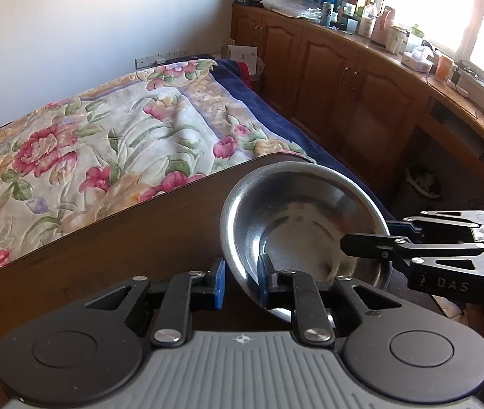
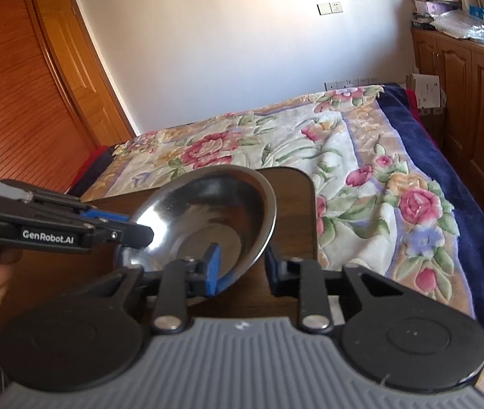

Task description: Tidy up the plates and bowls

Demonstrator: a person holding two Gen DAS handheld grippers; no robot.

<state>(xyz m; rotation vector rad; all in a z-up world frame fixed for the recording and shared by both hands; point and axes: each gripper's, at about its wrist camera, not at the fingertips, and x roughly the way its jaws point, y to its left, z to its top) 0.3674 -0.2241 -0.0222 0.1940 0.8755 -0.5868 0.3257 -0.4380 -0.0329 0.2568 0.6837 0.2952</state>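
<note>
Both grippers are closed on one steel bowl (image 1: pixel 305 218), which sits at the far corner of the desk (image 1: pixel 139 235) beside the bed (image 1: pixel 105 129). The left gripper (image 1: pixel 240 283) has its fingers (image 1: pixel 266 281) narrowed across the near rim, one blue pad outside the wall and one inside. The right gripper (image 2: pixel 242 269) straddles the opposite rim the same way, its inner pad against the inside wall; the outer finger looks slightly off the metal, so how firm that grip is I cannot tell. The bowl appears tilted, its near edge raised off the wood. I judge the step in hand to be the pickup of this bowl with two grippers, the start of moving it to wherever the dishes are to be gathered; no plate or second bowl is in view. The next move calls for an even lift, both sides rising together so the rim does not twist out of either pinch. The bowl is thin, polished steel with a flat base, sloping wall and rolled lip: smooth, hard and likely slippery under rubber pads. The desk is dark glossy wood with a rounded corner; the bed carries a soft floral quilt.
</note>
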